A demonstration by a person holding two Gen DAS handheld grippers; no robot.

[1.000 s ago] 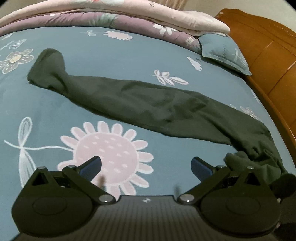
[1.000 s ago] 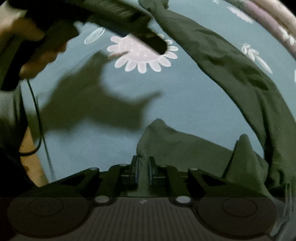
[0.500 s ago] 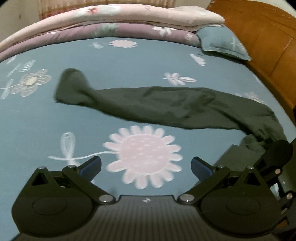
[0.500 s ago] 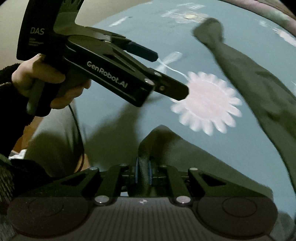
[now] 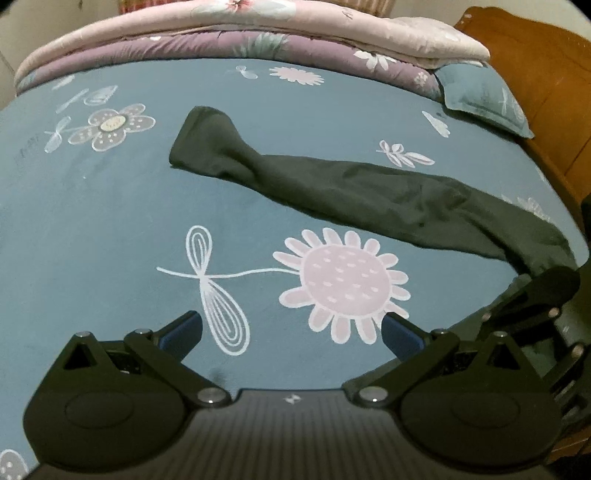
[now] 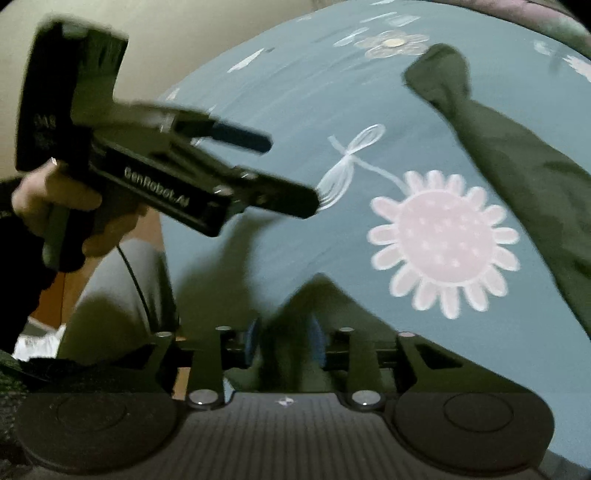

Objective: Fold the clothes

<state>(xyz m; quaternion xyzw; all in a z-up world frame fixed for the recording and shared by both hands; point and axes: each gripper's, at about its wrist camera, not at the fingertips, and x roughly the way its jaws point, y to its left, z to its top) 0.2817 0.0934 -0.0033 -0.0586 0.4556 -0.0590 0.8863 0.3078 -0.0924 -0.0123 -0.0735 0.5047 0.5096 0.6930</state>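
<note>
A dark green garment (image 5: 369,195) lies stretched across the blue flowered bedsheet (image 5: 147,221), its narrow cuffed end toward the far side of the bed and its other end running off to the right edge of the left wrist view. The left hand-held gripper (image 5: 291,332) hangs above the sheet with its blue-padded jaws spread wide and nothing between them, over a large pink flower print (image 5: 345,284). The right hand-held gripper (image 6: 282,341) has just been opening its jaws; a fold of the dark green cloth sits between the blue pads, which now stand slightly apart from it. In the right wrist view a person's hand (image 6: 55,199) grips the left tool's handle. Folded quilts (image 5: 258,29) and a pillow (image 5: 480,96) sit by the wooden headboard (image 5: 535,74).
</note>
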